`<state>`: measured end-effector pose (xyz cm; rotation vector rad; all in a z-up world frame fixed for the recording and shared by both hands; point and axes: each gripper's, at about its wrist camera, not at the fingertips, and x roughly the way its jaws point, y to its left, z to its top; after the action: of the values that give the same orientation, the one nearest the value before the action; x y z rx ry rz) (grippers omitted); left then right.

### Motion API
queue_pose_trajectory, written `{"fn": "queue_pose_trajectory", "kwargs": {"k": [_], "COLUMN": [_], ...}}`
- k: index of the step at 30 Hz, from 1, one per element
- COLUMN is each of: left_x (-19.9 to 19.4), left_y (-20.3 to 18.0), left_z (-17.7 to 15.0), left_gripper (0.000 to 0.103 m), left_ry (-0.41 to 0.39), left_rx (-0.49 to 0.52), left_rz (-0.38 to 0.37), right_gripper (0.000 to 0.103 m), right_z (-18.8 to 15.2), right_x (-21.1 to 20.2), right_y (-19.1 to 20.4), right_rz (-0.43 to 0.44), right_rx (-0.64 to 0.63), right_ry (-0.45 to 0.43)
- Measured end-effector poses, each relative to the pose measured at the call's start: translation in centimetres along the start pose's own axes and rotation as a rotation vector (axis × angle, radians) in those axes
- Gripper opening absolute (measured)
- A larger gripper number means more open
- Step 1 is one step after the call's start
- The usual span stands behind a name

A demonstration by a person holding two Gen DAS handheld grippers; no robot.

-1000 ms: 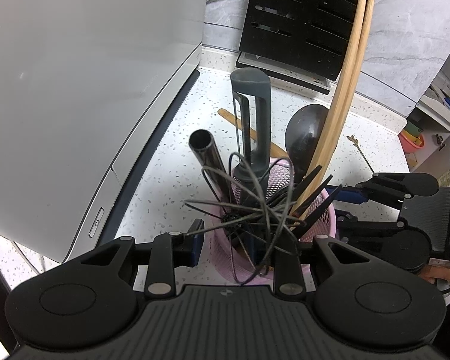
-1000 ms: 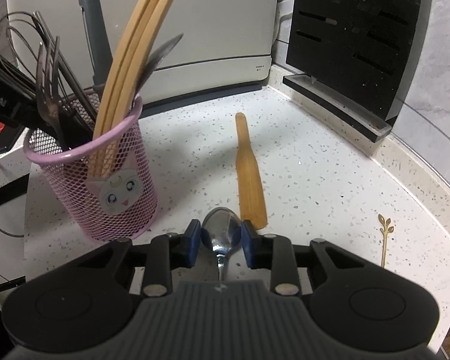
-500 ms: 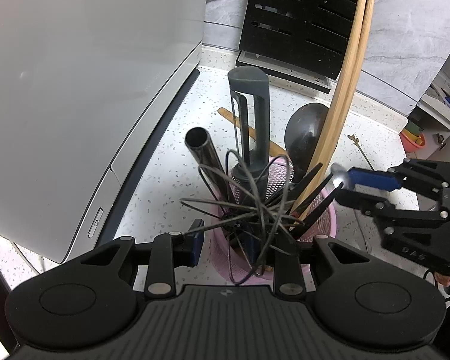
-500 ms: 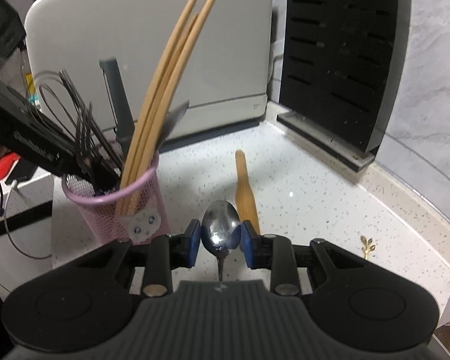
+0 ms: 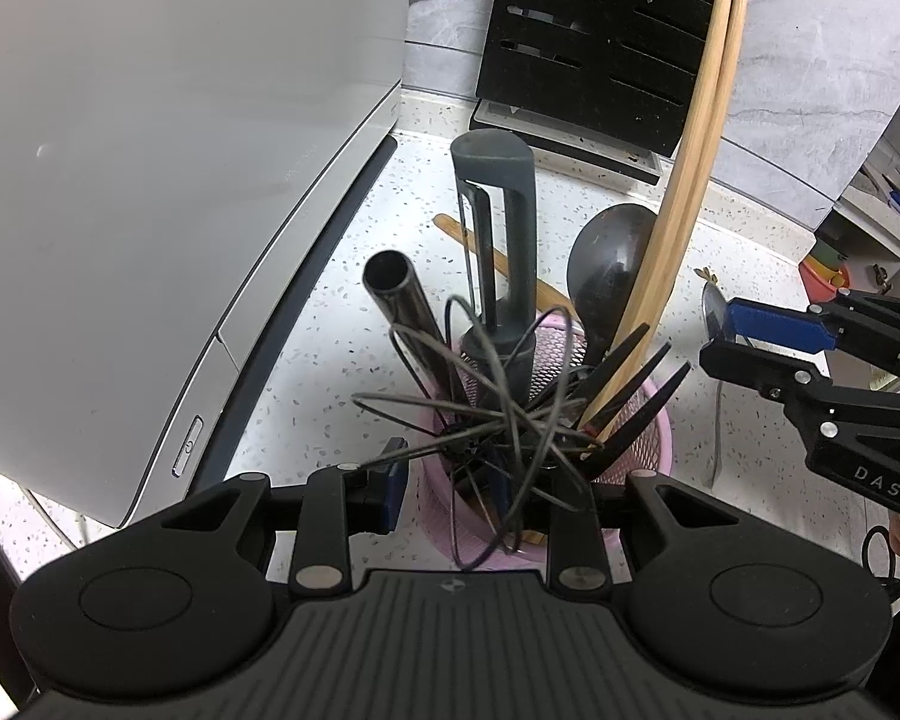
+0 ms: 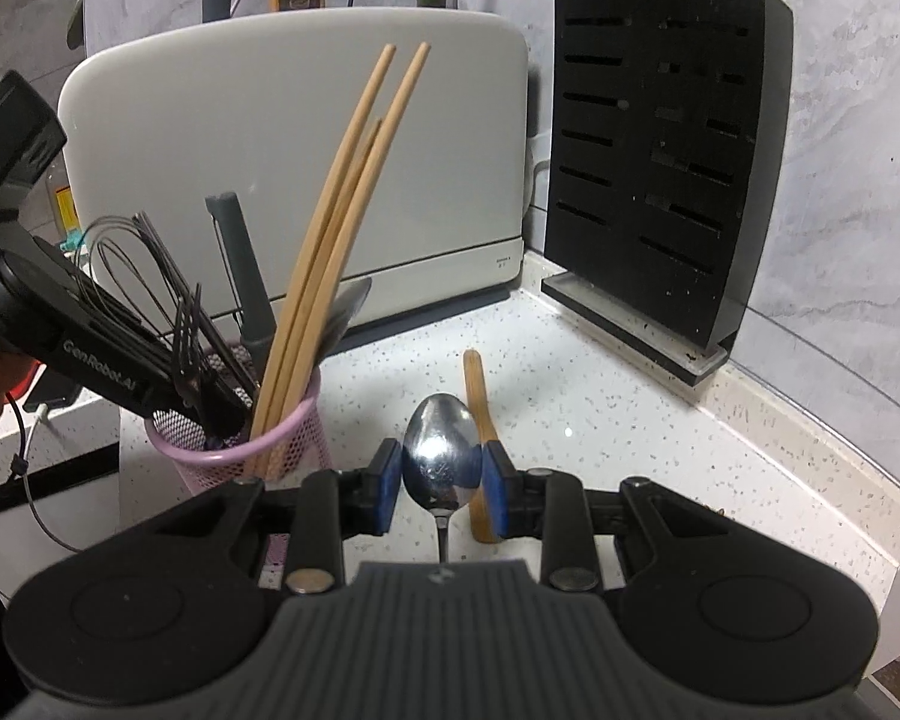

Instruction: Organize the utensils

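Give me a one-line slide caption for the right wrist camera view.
Right gripper holds a metal spoon by its bowl beside the pink mesh utensil holder, with a wooden spatula lying on the speckled counter.

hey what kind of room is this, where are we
Most likely a home kitchen corner: a speckled countertop, a black knife block against the marble-look wall, and a pink mesh utensil holder crammed with cooking tools.

Left wrist view: looks steeply down from close above the pink mesh holder (image 5: 642, 444), toward the far wall. Right wrist view: set lower and farther back, at the holder's right, looking level across the countertop (image 6: 600, 414). Shared by both: the holder (image 6: 240, 450), long chopsticks (image 5: 684, 180) (image 6: 336, 252), white appliance (image 5: 150, 150) (image 6: 300, 150), black knife block (image 5: 618, 42) (image 6: 660, 150) and wooden spatula (image 5: 498, 264) (image 6: 480, 402).
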<state>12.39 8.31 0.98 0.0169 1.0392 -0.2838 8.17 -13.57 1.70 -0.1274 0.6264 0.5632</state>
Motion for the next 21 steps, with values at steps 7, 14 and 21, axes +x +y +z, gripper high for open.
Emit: {"fn": "queue_pose_trajectory", "kwargs": {"k": [7, 14, 21], "left_x": [0.0, 0.0, 0.1], "left_y": [0.0, 0.0, -0.1], "left_z": [0.0, 0.0, 0.0], "left_gripper": [0.032, 0.033, 0.033], "left_ry": [0.000, 0.001, 0.002], "left_rx": [0.000, 0.000, 0.002], "left_rz": [0.001, 0.001, 0.002], "right_gripper": [0.027, 0.027, 0.026], "right_z": [0.2, 0.8, 2.4], "right_x": [-0.4, -1.5, -3.6], "right_y": [0.2, 0.3, 0.2], "right_rz": [-0.010, -0.008, 0.004], "right_rx": [-0.002, -0.003, 0.000], "right_ry": [-0.019, -0.046, -0.115]}}
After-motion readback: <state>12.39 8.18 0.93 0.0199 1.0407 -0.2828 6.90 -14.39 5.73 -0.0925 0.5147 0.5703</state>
